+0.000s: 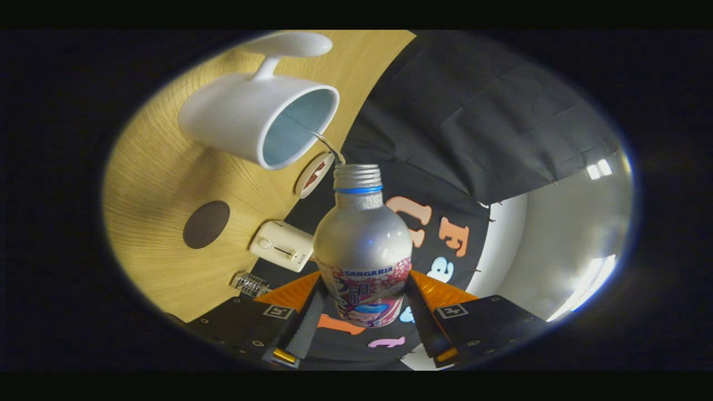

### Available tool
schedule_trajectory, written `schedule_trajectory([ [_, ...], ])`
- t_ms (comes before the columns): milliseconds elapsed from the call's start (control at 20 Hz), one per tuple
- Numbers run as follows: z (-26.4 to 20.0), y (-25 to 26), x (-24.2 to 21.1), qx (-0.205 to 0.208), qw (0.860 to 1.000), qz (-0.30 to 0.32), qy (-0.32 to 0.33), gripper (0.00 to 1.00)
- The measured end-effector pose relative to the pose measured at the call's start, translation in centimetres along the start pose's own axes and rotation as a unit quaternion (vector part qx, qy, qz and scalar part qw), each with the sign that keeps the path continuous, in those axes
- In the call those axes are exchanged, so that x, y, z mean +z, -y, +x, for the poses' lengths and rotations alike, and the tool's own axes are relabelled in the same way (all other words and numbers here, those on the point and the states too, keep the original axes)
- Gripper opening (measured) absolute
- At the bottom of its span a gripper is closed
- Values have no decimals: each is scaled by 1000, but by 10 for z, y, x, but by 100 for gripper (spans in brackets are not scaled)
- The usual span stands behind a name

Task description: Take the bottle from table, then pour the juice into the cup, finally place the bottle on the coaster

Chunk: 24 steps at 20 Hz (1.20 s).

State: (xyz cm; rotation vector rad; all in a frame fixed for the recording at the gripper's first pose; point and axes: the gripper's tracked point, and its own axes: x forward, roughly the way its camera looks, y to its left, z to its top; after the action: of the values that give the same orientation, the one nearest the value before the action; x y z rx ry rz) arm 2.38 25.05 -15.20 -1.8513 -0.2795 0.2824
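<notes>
gripping the bottle [362, 245] between both fingers [305, 328] of the gripper [362, 320], tilting its open mouth toward the white cup [245, 120] on the tabletop [150, 184] for pouring; thin stream arcing into the cup. showing silver body, blue neck ring, pink label. leaving the dark round coaster [206, 224] waiting beside.

The gripper [363, 312] has two black fingers [305, 328] with ribbed grey inner pads. Orange wedge-shaped pieces sit behind each finger. Both flat black side plates carry a small square white marker and small screws. Brass-coloured fittings sit at the near finger bases.
</notes>
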Motion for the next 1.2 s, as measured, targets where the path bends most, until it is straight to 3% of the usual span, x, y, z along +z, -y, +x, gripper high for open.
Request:
schedule_trajectory([
  [500, 4, 9, -1, -14, 1000, -22, -2, 77],
  [1000, -5, -21, 27, 12, 999, -27, 24, 77],
  [1200, -5, -29, 26, 37, 999, 7, 27, 77],
])
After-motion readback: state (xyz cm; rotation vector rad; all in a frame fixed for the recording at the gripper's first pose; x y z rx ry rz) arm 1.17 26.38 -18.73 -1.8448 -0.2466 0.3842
